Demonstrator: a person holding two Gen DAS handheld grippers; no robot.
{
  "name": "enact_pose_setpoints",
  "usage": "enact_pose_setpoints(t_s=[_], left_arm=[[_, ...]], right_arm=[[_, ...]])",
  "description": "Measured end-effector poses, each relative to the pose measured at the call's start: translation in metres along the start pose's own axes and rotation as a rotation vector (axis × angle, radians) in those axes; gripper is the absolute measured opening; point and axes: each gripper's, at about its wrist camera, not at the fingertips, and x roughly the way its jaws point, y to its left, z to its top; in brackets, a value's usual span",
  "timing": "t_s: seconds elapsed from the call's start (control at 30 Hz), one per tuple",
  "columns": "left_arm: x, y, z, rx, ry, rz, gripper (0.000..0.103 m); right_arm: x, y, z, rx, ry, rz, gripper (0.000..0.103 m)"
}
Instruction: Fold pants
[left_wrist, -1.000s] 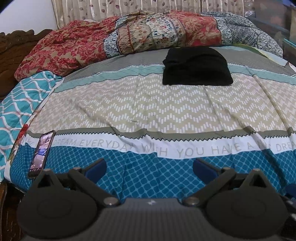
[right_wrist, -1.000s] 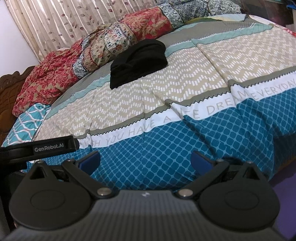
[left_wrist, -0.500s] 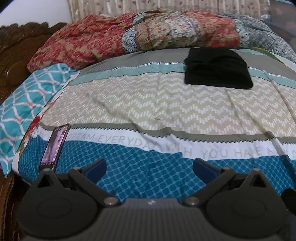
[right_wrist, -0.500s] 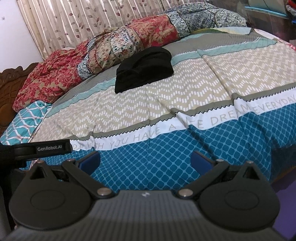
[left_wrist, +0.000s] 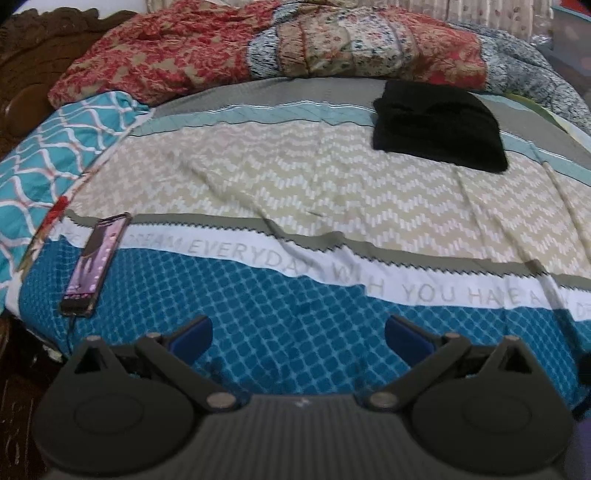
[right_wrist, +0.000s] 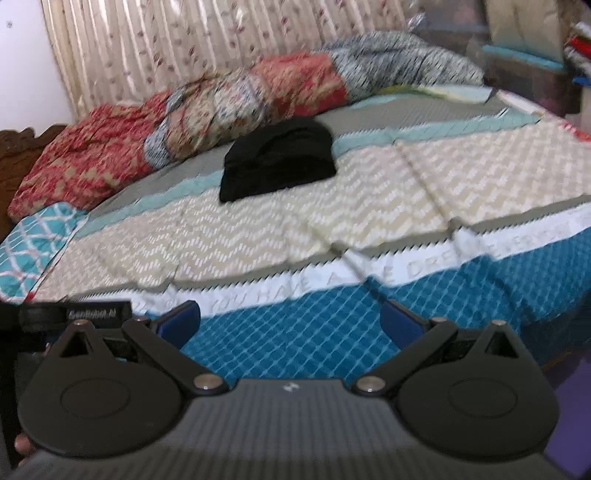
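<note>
The black pants (left_wrist: 439, 127) lie folded in a compact bundle on the far part of the bed, on the grey and teal stripes; they also show in the right wrist view (right_wrist: 277, 162). My left gripper (left_wrist: 299, 338) is open and empty, held over the blue front part of the bedspread, far from the pants. My right gripper (right_wrist: 290, 321) is open and empty over the same blue band near the bed's front edge. The left gripper's body (right_wrist: 74, 315) shows at the left of the right wrist view.
A phone (left_wrist: 96, 260) with a lit screen lies on the bedspread (left_wrist: 295, 192) at the front left. A crumpled red and patterned quilt (left_wrist: 295, 44) runs along the far side. A wooden headboard (left_wrist: 26, 74) is at left. Curtains (right_wrist: 221, 44) hang behind; boxes (right_wrist: 535, 74) stand at right.
Both grippers have swung: the left view turned left and tilted, so the pants shifted right; the right view lifted and pulled back. Both grippers stayed open. The pants have not moved.
</note>
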Motion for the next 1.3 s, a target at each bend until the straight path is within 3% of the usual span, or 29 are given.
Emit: enact_pose_setpoints(t_s=[0.13,0.4,0.67,0.87,1.3], left_arm=[[-0.007,-0.01,-0.002,0.031,-0.004,-0.054,0.103],[-0.021,-0.038,-0.008,0.109,-0.013,-0.163,0.103],[-0.026,-0.051,-0.012,0.148,-0.012,-0.248,0.103],[-0.023,-0.051,-0.013,0.155,-0.02,-0.201,0.103],[-0.008,-0.043,-0.017,0.113,0.046,-0.197,0.103]], right_arm=[[-0.007,-0.003,0.005,0.01,-0.072,-0.068,0.103],[-0.02,-0.011,0.012,0.025,-0.139,-0.075,0.103],[-0.019,-0.019,0.011,0.065,-0.116,-0.041,0.103],[-0.014,-0.019,0.005,0.092,-0.075,-0.034,0.103],[-0.009,-0.016,0.002,0.087,-0.035,-0.009,0.103]])
